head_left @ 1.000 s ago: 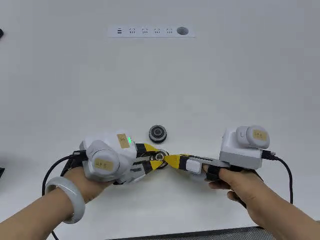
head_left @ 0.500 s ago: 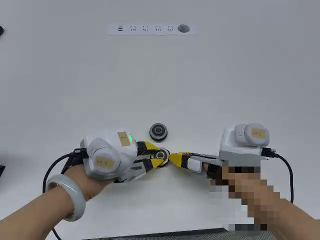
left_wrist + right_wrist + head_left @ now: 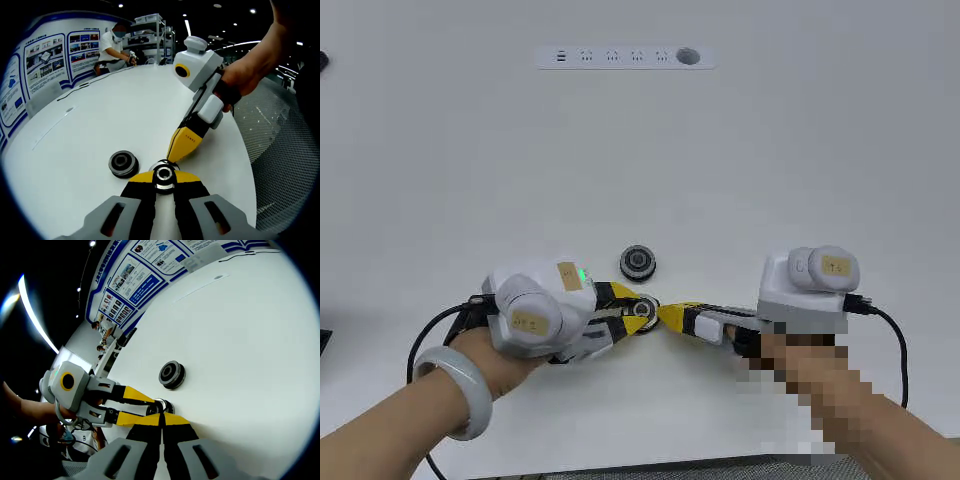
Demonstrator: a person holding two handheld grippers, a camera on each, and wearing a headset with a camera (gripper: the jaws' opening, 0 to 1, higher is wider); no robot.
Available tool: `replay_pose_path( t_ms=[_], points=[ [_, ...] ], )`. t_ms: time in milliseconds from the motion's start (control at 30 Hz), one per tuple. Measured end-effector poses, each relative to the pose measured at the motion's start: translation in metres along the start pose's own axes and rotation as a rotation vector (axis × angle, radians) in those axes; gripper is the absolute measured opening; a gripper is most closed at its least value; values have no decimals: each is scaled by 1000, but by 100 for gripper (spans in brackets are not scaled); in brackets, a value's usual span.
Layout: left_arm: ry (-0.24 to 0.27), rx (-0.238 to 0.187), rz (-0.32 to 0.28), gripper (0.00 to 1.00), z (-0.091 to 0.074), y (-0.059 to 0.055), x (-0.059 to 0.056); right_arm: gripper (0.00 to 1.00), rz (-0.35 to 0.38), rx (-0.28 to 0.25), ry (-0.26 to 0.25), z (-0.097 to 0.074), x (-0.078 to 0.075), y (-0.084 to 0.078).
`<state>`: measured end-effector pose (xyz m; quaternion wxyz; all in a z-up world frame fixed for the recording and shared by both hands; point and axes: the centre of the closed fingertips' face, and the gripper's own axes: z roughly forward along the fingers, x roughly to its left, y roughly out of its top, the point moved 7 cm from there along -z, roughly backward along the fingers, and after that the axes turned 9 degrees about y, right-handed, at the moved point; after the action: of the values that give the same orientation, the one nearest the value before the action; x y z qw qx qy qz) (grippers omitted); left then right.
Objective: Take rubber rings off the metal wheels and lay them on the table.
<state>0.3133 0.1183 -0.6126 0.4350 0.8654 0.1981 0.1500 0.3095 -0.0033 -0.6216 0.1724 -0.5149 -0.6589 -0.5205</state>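
A person's two hands, each holding a gripper, meet low over a white table point(image 3: 770, 180). The left gripper point(image 3: 628, 311) has its yellow-tipped jaws clamped on a small metal wheel point(image 3: 164, 174), one tip on either side, so the wheel sits right at the gripper's front end, just above the tabletop. The right gripper point(image 3: 670, 317) points in from the opposite side with its two jaws pressed flat together, and its yellow tips touch the rim of that held wheel (whether they pinch the rubber ring cannot be made out). A second wheel point(image 3: 637, 263) lies flat on the table just beyond the two grippers, apart from both, with a dark band around its outer edge. In the left gripper view it sits to the left of the clamped wheel. A white power strip point(image 3: 625, 58) lies at the table's far edge. The left wrist wears a pale bangle point(image 3: 450, 392), and dark cables trail from both grippers.
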Motion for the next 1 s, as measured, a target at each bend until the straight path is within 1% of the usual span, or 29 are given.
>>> replay_pose_path(
  t_ms=[533, 700, 733, 767, 867, 1000],
  points=[
    [0, 5, 5, 12, 0, 0, 0, 2, 15, -10, 29, 3, 8, 2],
    [0, 7, 7, 12, 0, 0, 0, 2, 17, -15, 53, 5, 12, 3],
    [-1, 7, 6, 12, 0, 0, 0, 2, 22, -34, 78, 6, 16, 5],
    [-1, 8, 7, 12, 0, 0, 0, 2, 35, -48, 84, 5, 18, 7],
    [0, 8, 7, 12, 0, 0, -1, 2, 26, -40, 72, 5, 18, 9],
    [-2, 7, 11, 12, 0, 1, 0, 2, 38, -41, 60, 3, 15, 8]
  ],
)
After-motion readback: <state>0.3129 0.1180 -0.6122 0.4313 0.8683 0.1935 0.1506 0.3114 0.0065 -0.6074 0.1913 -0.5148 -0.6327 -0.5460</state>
